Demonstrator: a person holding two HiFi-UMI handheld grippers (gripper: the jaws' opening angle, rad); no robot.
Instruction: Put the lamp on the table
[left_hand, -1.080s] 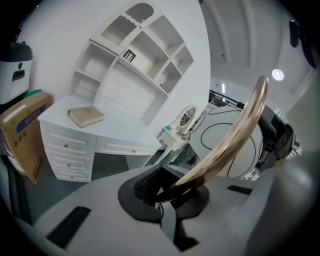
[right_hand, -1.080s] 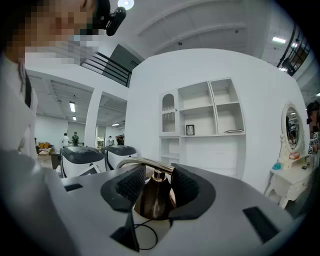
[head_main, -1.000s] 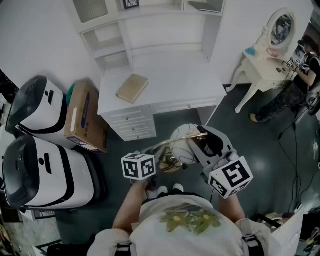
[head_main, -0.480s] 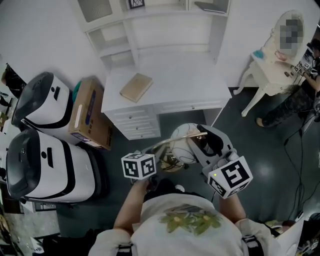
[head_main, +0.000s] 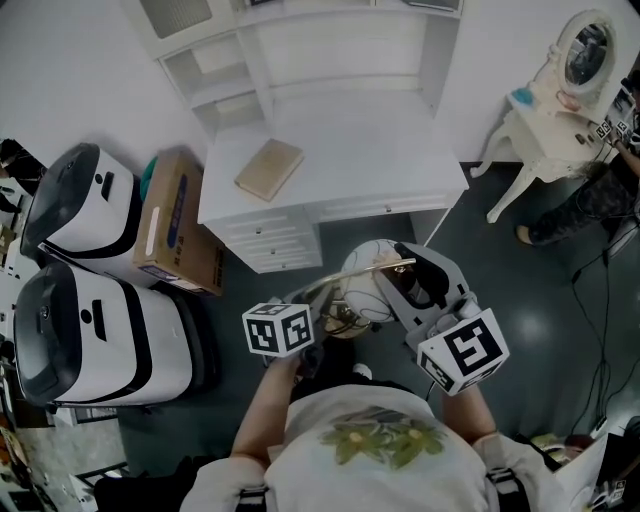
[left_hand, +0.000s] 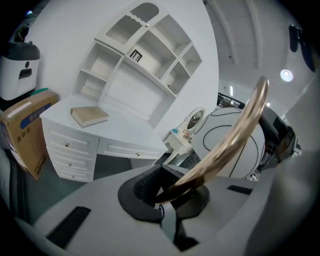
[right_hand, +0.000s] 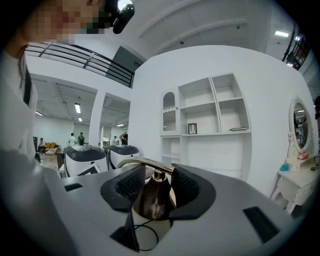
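**Lamp held by both grippers, desk a touch nearer**

Vs a second ago the hold looks the same. The lamp (head_main: 365, 283) sits at the same spot in front of the person's chest, w/ the left gripper (head_main: 318, 303) and right gripper (head_main: 402, 285) placed as before.

What changed is the room around them. The white tabletop (head_main: 380, 160) at 12 o'clock shows slightly bigger and has slid a bit to the right in the head view. Only one shoe shows below the lamp now, not two. We read that as a step toward the desk, i.e. the carry is under way and the set-down has not begun. The lamp is up in the air, clearly short of the tabletop's front edge.

Grip: the left gripper's jaws are fully closed on the thin, curved gold arm (left_hand: 235, 135). The right gripper's jaws stand wide, w/ a pad against each side of the dark brass neck (right_hand: 151, 197). So both have the lamp.

A book (head_main: 268, 168) lies on the tabletop's left half. The right half is bare, and we judge that the likelier landing spot.

Writing:
- The cardboard box (head_main: 175, 235) at 10 o'clock carries blue print, too small to read.
- The cubes on the grippers show only black-and-white square markers, no letters.
- A small frame (right_hand: 192, 128) stands on the shelf, its content not legible.
- We see no brand on the lamp.
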